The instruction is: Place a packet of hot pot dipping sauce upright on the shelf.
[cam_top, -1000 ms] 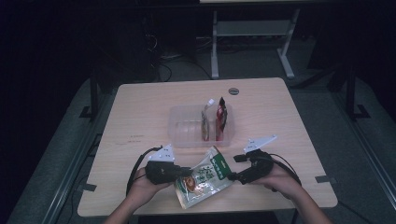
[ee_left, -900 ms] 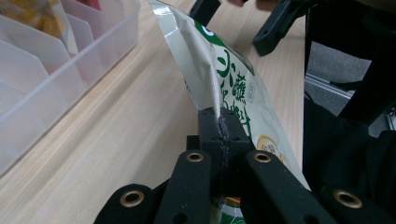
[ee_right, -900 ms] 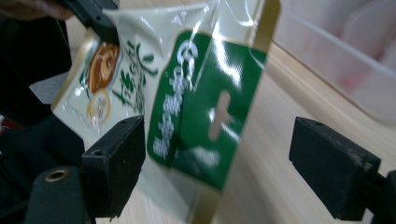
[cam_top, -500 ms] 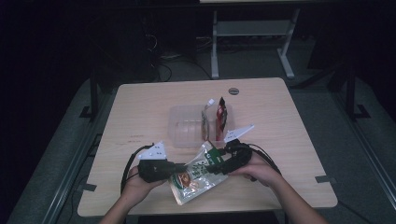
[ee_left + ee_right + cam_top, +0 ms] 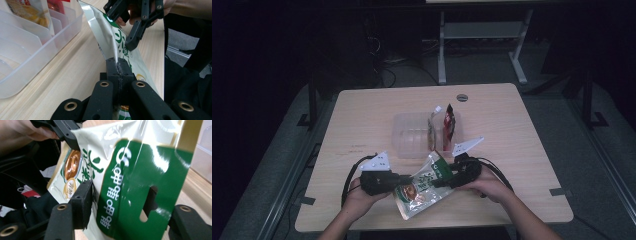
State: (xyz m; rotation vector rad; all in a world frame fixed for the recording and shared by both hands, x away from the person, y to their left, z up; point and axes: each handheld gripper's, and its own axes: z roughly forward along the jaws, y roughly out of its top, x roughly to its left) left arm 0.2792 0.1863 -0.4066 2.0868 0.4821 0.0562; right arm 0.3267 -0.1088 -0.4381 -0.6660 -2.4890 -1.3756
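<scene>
The snack pouch (image 5: 424, 184) hangs between your two hands at the near edge of the desk (image 5: 362, 115), just in front of the clear divided bin (image 5: 409, 137) that already carries two upright packets. In the high view, your right hand-held gripper (image 5: 451, 176) has come in from the side a second ago — it stood apart from the pouch then — and now sits at the green header end, while the left hand-held gripper (image 5: 398, 179) keeps its hold at the other side. I judge that as a handover or a two-handed re-grip before the pouch goes into the bin. In the left gripper view, your left hand-held gripper (image 5: 117, 65) is clamped tight on the pouch's edge (image 5: 110, 42), pads pressed together on the film; the other gripper reaches onto the printed face above. In the right gripper view, the right hand-held gripper (image 5: 120, 202) has just been closing, with the green header (image 5: 140, 182) between its jaws — they stand about half apart, one pad at the film, the far one behind it, so no firm pinch shows yet.
</scene>
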